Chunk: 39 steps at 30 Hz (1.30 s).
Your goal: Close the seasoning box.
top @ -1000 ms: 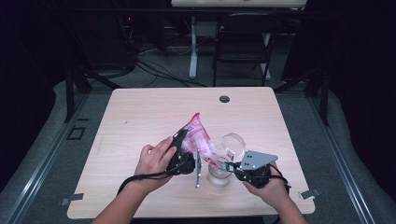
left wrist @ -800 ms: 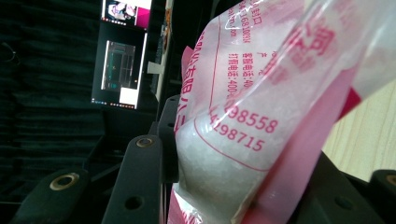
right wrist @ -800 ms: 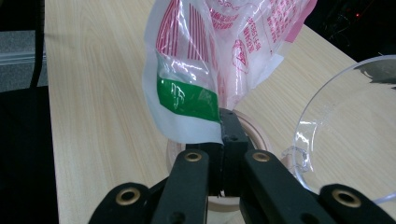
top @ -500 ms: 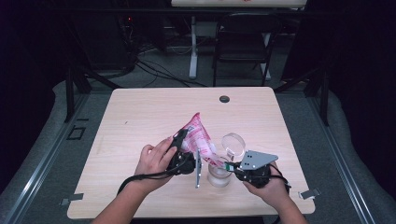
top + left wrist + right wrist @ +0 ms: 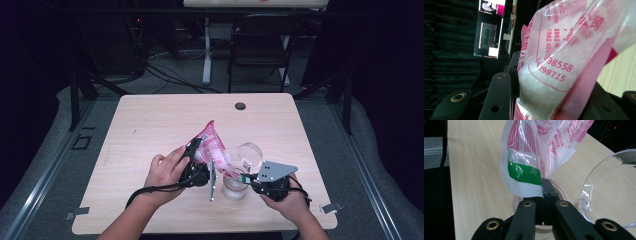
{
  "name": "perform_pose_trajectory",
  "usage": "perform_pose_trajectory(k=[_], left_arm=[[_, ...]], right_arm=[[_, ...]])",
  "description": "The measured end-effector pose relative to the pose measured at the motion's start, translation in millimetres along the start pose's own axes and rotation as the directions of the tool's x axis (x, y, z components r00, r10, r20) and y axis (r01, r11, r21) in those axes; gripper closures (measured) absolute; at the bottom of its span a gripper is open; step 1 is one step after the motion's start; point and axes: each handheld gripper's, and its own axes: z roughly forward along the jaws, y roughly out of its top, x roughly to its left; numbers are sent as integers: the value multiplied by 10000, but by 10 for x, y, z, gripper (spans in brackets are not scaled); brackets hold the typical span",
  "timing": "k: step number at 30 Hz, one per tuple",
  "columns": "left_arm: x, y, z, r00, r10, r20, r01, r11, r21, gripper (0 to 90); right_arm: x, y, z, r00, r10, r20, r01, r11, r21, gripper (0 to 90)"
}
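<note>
Your left gripper point(image 5: 202, 162) has its jaws clamped on the pink bag point(image 5: 212, 147), gripping the thick part where white grains point(image 5: 539, 85) fill the plastic. The bag is lifted off the table point(image 5: 150, 125) and tilted, its high corner pointing away from you and its low end hanging right over the jar point(image 5: 235, 187). Your right gripper point(image 5: 245, 179) sits just beside the jar on your right-hand side, jaws pressed together on the bag's lower corner, pinching the white edge under the green patch point(image 5: 525, 173). In the right gripper view the jar's round rim point(image 5: 560, 192) shows directly below that pinched corner. The jar stands near your edge of the table, between your two hands. Its clear hinged lid point(image 5: 250, 154) is swung open and stands tilted on the far side of the jar, beside the bag
</note>
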Motion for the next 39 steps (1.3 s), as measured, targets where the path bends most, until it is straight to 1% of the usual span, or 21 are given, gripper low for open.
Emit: perform_pose_trajectory(k=[12, 25, 26, 27, 39], left_arm=[[7, 9, -7, 10000, 20, -25, -20, 10000, 10, 646], [9, 18, -4, 10000, -8, -63, 7, 10000, -84, 647], [4, 18, -4, 10000, -65, -24, 65, 10000, -76, 647], [9, 20, -4, 10000, -2, -86, 1, 9999, -116, 647], [12, 30, -8, 10000, -10, -43, 10, 10000, -92, 647]], right_arm=[[1, -1, 2, 10000, 5, -1, -5, 10000, 8, 900], [-3, -7, 3, 10000, 3, 27, -3, 10000, 43, 900], [-3, -7, 3, 10000, 11, 35, -12, 10000, 41, 900], [-4, -8, 2, 10000, 15, 37, -15, 10000, 39, 900], [-8, -10, -1, 10000, -2, 52, 2, 10000, 52, 900]])
